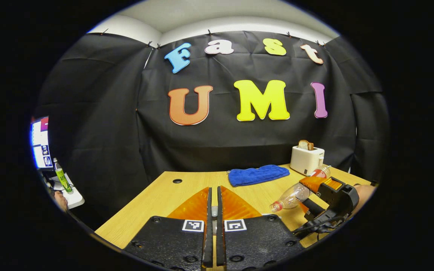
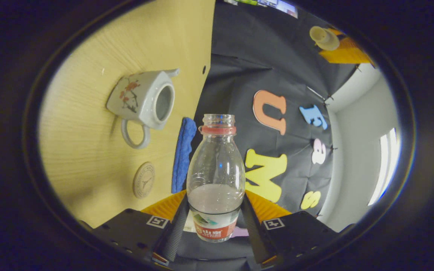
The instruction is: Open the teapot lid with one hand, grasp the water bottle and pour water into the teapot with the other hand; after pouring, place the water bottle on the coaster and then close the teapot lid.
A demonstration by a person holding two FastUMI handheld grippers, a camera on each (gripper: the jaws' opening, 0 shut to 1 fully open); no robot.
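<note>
The right gripper point(image 2: 212, 226) clamps the clear plastic water bottle with the red neck ring point(image 2: 216, 177) low on its body, both fingers pressing its sides — cap off, tipped on its side toward the white ceramic teapot with a floral print point(image 2: 141, 99), which sits lidless on the light wooden desk point(image 2: 85, 158) beside a round tan coaster point(image 2: 144, 180). The left gripper point(image 1: 212, 222) is clenched on a small pale lid point(image 2: 324, 37) — its knob sits between the fingers, above the desk.
</note>
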